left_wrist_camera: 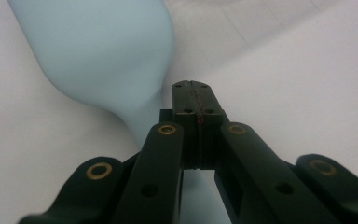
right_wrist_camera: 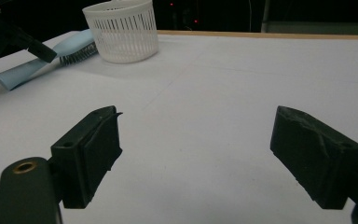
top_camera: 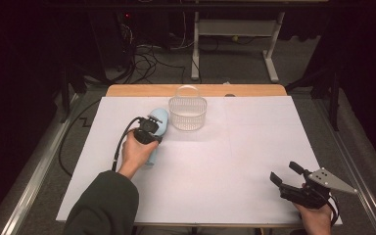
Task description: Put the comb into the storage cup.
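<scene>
A light-blue hairbrush (top_camera: 159, 119) lies on the white sheet (top_camera: 225, 161), left of centre, with its handle toward the person. My left gripper (top_camera: 148, 134) is right over the brush, jaws shut together. In the left gripper view the closed gripper (left_wrist_camera: 196, 88) sits above the narrow neck of the brush (left_wrist_camera: 102, 51), and nothing shows between the jaws. The right gripper view shows that closed tip (right_wrist_camera: 42, 52) over the brush handle (right_wrist_camera: 21, 72); whether it touches I cannot tell. My right gripper (top_camera: 285, 172) rests at the near right, open (right_wrist_camera: 196, 121) and empty.
A white slatted basket (top_camera: 188, 112) (right_wrist_camera: 121, 30) stands at the back centre, just right of the brush head. The table's wooden back edge (top_camera: 196, 90) shows beyond the sheet. Cables and a desk frame (top_camera: 235, 29) lie on the floor behind.
</scene>
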Motion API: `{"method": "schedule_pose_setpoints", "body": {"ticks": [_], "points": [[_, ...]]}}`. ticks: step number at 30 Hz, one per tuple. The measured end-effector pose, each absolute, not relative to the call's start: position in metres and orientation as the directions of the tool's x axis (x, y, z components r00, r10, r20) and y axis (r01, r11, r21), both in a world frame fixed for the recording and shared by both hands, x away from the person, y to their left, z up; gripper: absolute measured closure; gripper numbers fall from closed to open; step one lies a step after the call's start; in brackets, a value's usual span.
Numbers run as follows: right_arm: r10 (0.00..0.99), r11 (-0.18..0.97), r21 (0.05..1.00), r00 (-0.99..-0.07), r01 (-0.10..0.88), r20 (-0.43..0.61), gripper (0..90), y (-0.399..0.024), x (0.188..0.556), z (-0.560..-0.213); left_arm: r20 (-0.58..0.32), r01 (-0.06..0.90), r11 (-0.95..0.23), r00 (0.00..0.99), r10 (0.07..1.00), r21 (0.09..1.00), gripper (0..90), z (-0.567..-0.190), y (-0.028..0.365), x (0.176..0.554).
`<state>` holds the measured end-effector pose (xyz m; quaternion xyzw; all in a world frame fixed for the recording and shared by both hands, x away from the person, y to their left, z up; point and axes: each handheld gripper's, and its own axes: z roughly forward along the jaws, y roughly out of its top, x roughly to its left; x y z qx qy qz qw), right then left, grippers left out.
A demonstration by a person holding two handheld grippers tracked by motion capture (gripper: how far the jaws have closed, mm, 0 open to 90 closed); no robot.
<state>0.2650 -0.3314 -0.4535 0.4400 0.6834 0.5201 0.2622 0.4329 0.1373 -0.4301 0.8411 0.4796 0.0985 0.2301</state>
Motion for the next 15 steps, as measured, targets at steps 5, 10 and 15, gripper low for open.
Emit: {"method": "schedule_pose_setpoints", "body": {"ticks": [5,10,15], "points": [[0.874,0.074,0.943,-0.476,0.325,0.096,16.5,-0.3316,0.2648,-0.4534,-0.053,0.765,-0.433,0.516,0.855,0.478,90.0,-0.43,0.14,0.4327],[0.874,0.069,0.942,-0.476,0.329,0.102,16.5,-0.3316,0.2648,-0.4535,-0.051,0.77,-0.428,0.51,0.859,0.473,90.0,-0.4303,0.1434,0.433],[0.874,0.074,0.943,-0.477,0.324,0.096,16.5,-0.3315,0.2647,-0.4534,-0.049,0.772,-0.429,0.508,0.86,0.468,90.0,-0.4302,0.1461,0.4324]]}}
